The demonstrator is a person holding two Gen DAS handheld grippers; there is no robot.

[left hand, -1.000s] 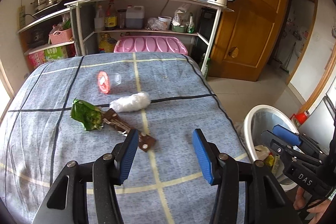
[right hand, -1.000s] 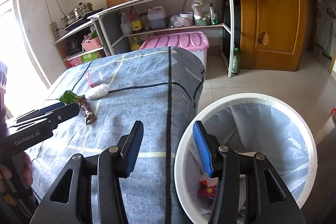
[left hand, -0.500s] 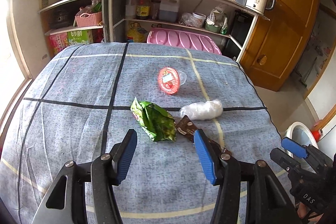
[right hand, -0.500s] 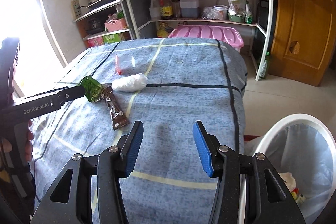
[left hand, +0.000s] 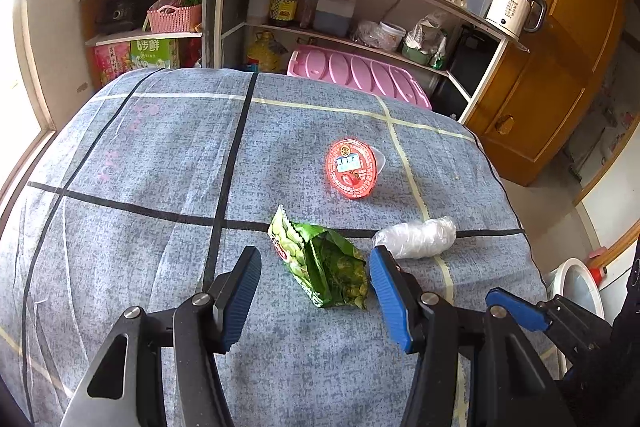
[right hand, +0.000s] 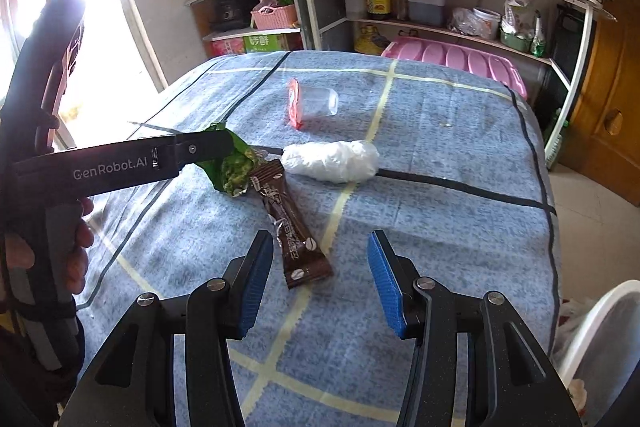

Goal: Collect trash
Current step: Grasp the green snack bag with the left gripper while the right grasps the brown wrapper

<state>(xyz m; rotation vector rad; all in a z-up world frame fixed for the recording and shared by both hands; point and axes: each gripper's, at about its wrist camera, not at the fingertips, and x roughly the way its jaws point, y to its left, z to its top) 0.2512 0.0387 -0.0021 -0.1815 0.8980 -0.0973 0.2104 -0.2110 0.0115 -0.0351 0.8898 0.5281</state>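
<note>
Trash lies on a blue checked cloth (left hand: 160, 155): a green snack bag (left hand: 324, 263), a red-lidded clear cup (left hand: 352, 169) on its side, a crumpled white plastic wad (left hand: 416, 237) and a brown wrapper (right hand: 292, 227). My left gripper (left hand: 314, 291) is open, its fingers either side of the green bag (right hand: 234, 167), just above it. My right gripper (right hand: 320, 279) is open and empty, low over the near end of the brown wrapper. The cup (right hand: 310, 103) and wad (right hand: 332, 161) lie beyond it.
A white bin (right hand: 600, 343) with a liner stands on the floor at the table's right edge; it also shows in the left wrist view (left hand: 576, 287). Shelves (left hand: 360, 7) with bottles, a pink crate (left hand: 360, 75) and a wooden door (left hand: 560, 67) stand behind.
Both grippers swung left from the bin to the trash. My left gripper moved forward until the green bag lay between its fingers. My right gripper closed in on the brown wrapper.
</note>
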